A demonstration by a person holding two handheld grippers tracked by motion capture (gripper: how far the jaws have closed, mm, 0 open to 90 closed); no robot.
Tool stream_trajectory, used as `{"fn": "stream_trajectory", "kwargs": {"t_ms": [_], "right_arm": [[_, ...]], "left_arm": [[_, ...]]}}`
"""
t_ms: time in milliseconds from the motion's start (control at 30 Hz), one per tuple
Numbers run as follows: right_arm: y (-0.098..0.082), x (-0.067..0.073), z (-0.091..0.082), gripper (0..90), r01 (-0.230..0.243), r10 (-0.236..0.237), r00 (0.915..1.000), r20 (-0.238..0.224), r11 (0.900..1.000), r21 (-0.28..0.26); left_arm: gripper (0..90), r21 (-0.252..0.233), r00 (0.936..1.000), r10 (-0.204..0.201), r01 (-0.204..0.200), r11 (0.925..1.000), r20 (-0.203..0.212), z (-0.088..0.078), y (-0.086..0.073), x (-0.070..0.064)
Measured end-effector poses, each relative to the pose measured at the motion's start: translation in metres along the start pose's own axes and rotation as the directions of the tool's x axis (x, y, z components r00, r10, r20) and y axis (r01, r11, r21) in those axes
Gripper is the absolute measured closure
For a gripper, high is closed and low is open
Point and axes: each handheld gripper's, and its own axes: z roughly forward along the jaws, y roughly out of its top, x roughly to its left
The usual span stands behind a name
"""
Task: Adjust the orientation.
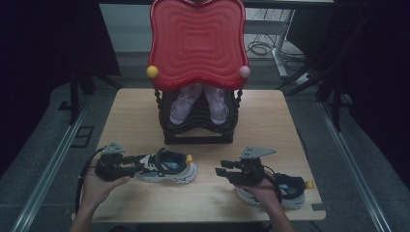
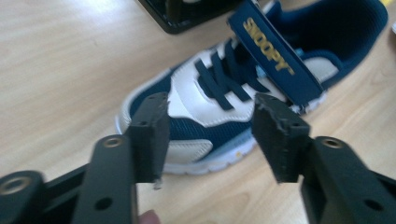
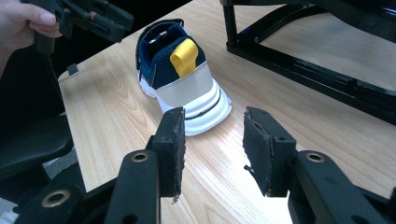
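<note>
A navy and white child's sneaker [image 1: 169, 166] lies on the wooden table [image 1: 135, 111], toe to the left, with a yellow heel tab [image 3: 183, 56]. My left gripper [image 1: 139, 162] points at its toe, just off it. In the left gripper view the gripper [image 2: 211, 100] is open and its pads frame the sneaker [image 2: 205, 88] without touching it; the strap [image 2: 273, 46] reads SNOOPY. My right gripper [image 1: 218, 171] is open and holds nothing; in its own view the gripper [image 3: 215, 114] faces the sneaker's heel [image 3: 187, 88]. A matching sneaker [image 1: 292, 191] lies under my right hand.
A black shoe rack [image 1: 198, 133] stands at the table's middle back with a pink pair of shoes [image 1: 198, 104] on it and a red wavy top [image 1: 198, 43]. Its base [image 3: 317, 70] lies right of the sneaker in the right gripper view. The table's front edge is close.
</note>
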Motion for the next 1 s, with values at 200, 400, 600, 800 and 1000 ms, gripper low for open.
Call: {"fn": "stream_trajectory", "kwargs": {"t_ms": [200,400,600,800,1000], "right_arm": [[0.006,0.004,0.012,56.5,0.011,-0.012,0.9999,0.008,1.000,0.022],[0.008,0.006,0.021,56.1,0.014,-0.014,0.9999,0.007,0.999,0.045],[0.016,0.007,0.035,57.3,0.016,-0.018,0.9995,0.024,0.997,0.071],[0.028,0.006,0.057,73.0,0.028,-0.032,0.9986,0.042,0.995,0.095],[0.038,0.007,0.081,89.5,0.064,-0.071,0.9964,0.046,0.988,0.137]], "left_arm": [[31.8,-0.017,0.9991,-0.029,0.028,0.9994,-0.030,0.003,0.003,0.006],[29.5,-0.031,0.9994,-0.017,0.016,0.9994,-0.029,0.001,0.002,0.006],[28.9,-0.038,0.9997,-0.018,0.017,0.9991,-0.019,0.000,0.000,0.006],[28.2,-0.047,0.9996,-0.027,0.026,0.9986,-0.013,-0.002,-0.003,0.007],[28.2,-0.058,0.9996,-0.027,0.026,0.9980,-0.009,-0.007,-0.004,0.007]]}}
